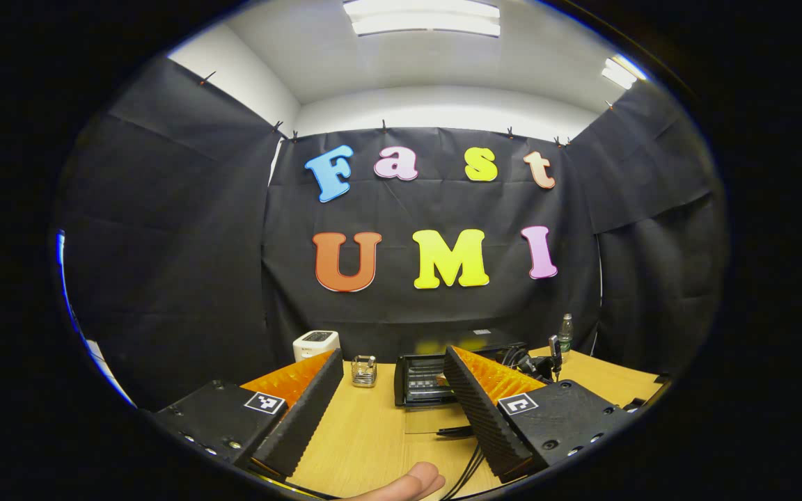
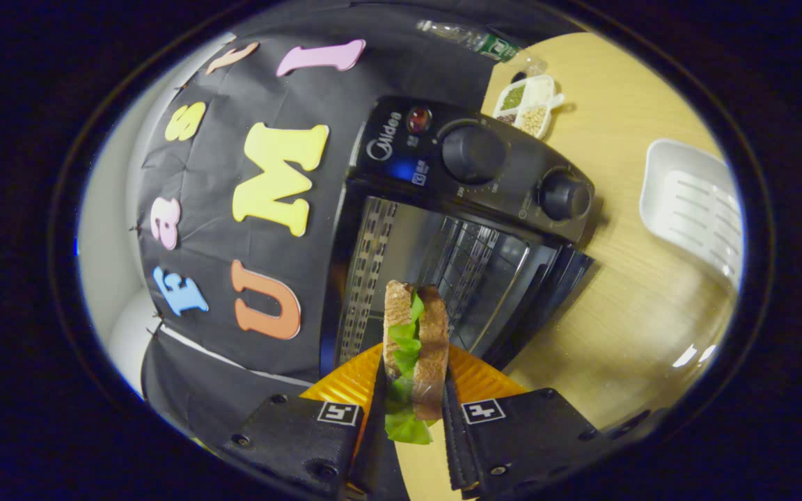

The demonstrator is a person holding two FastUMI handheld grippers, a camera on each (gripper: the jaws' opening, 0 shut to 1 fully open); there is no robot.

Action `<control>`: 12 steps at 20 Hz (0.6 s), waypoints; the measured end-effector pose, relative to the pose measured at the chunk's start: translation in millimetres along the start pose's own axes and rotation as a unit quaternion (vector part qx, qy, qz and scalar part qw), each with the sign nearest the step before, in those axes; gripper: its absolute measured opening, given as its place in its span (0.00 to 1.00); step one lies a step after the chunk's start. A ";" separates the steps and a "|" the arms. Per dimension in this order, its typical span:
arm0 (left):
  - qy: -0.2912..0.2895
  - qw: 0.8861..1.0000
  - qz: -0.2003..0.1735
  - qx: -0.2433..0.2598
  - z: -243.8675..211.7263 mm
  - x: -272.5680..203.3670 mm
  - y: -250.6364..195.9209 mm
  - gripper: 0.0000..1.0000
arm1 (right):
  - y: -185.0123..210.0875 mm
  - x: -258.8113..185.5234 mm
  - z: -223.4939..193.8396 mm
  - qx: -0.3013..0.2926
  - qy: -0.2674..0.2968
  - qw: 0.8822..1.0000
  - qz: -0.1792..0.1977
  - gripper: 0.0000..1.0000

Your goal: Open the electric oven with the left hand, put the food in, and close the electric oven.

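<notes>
In the right gripper view, the right hand-held gripper (image 2: 411, 390) pinches 1 sandwich (image 2: 415, 341), both fingers pressing its 2 brown bread slices from either side, green lettuce spilling out between them and down toward the camera. Straight ahead of the fingertips stands 1 electric oven (image 2: 470, 209) with its door open; the chamber holds a wire rack (image 2: 474, 268), and the sandwich is just in front of the opening, not yet inside. The oven's control panel carries 2 dark knobs (image 2: 474, 153) and 1 red lamp. Beyond the oven, farther from this hand-held gripper, lies 1 divided white dish (image 2: 530, 104) whose compartments hold greenish and tan grains or seeds; exactly how many compartments I cannot tell. Beside it lies 1 clear bottle (image 2: 474, 40). Off to the right side of this hand-held gripper sits 1 white slotted tray (image 2: 693, 212) on the table (image 2: 624, 306).

In the left gripper view, the left hand-held gripper (image 1: 392, 396) is spread wide, with nothing between its 2 fingers. Ahead between them the oven (image 1: 423, 379) shows far off with its door down. To its left are 1 small glass jar (image 1: 364, 371), contents unclear, and 1 white boxy appliance (image 1: 315, 344). A fingertip (image 1: 408, 483) shows at the bottom edge.
</notes>
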State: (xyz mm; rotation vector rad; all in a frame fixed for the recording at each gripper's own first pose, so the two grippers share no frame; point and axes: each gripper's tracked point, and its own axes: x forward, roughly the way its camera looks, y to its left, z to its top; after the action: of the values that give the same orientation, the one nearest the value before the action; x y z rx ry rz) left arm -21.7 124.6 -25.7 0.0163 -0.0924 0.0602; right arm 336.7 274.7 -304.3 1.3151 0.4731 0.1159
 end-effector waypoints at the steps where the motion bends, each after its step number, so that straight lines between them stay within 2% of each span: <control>1: 0.003 1.000 0.004 0.006 -5.2 3.3 0.9 0.95 | 2.0 11.4 -3.1 0.005 -0.010 1.000 0.000 0.40; 6: 0.031 1.000 0.004 0.005 -25.4 12.2 2.4 0.96 | -4.9 56.4 -1.1 -0.040 -0.052 0.998 -0.007 0.40; 7: 0.032 0.999 0.007 0.003 -26.7 11.4 5.0 0.96 | -5.5 62.4 4.1 -0.047 -0.063 0.997 -0.007 0.31; 8: 0.033 0.999 0.009 0.000 -27.9 12.8 8.0 0.96 | -5.9 67.8 5.9 -0.054 -0.064 0.996 -0.006 0.40; 12: 0.042 0.999 0.010 -0.017 -34.8 15.9 11.9 0.96 | -12.1 78.3 4.8 -0.085 -0.063 0.994 -0.022 0.42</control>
State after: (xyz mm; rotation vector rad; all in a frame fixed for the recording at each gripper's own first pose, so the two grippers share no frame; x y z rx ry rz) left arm -3.5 138.0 -58.7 -0.0204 -0.0090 0.0790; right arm 406.8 294.1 -335.9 1.1374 0.3772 0.0347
